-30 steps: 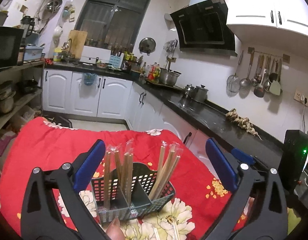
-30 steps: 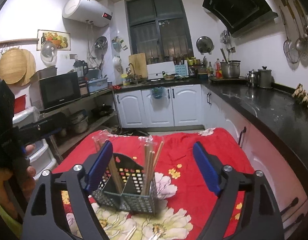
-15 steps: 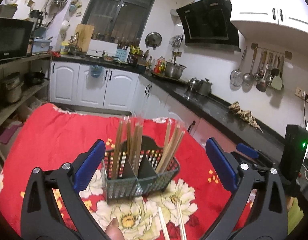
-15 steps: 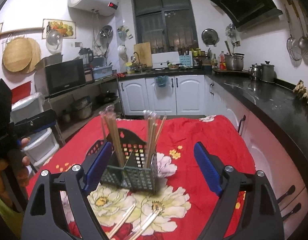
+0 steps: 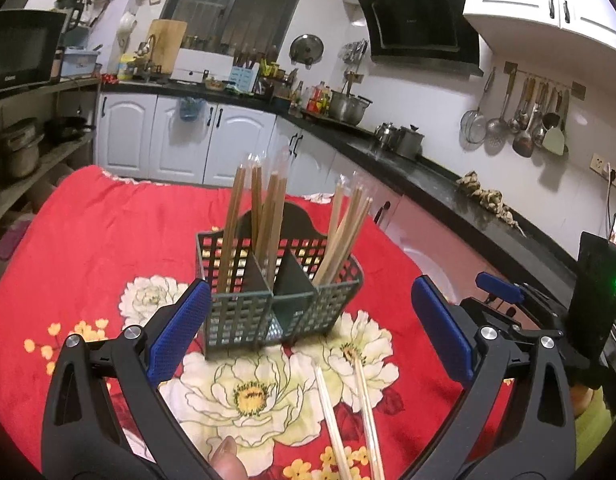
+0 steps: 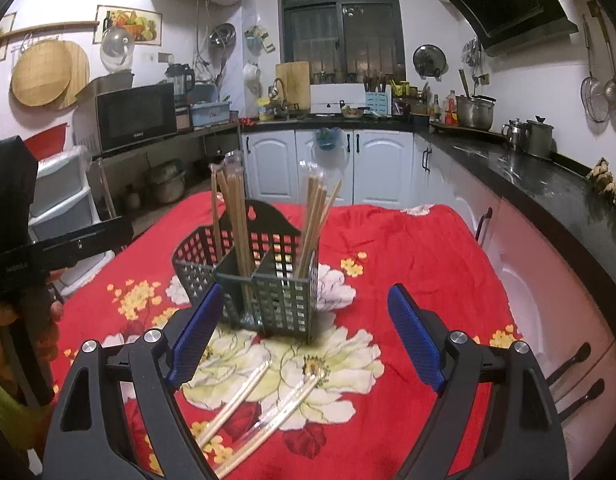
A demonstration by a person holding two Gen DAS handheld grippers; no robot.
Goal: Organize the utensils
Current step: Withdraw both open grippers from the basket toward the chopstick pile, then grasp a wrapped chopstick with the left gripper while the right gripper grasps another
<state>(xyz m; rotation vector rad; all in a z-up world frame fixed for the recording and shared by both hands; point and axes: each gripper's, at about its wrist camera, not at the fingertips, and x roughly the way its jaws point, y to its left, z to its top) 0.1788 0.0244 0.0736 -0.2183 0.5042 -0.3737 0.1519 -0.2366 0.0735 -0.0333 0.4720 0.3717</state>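
A grey-green mesh utensil basket (image 5: 275,304) with dividers stands on the red flowered tablecloth (image 5: 87,232); it also shows in the right wrist view (image 6: 267,300). Wrapped wooden chopsticks (image 5: 267,216) stand upright in its compartments. Two wrapped chopstick pairs (image 5: 348,420) lie loose on the cloth in front of the basket, also seen in the right wrist view (image 6: 259,400). My left gripper (image 5: 308,336) is open and empty, just short of the basket. My right gripper (image 6: 303,340) is open and empty, above the loose chopsticks.
The right gripper's body (image 5: 508,300) shows at the right of the left wrist view. The left gripper's body (image 6: 47,256) shows at the left of the right wrist view. A black counter (image 6: 548,188) runs along the right of the table.
Both grippers have pulled back and tilted down from the basket. The loose chopsticks on the cloth have come into view. Both stay open.
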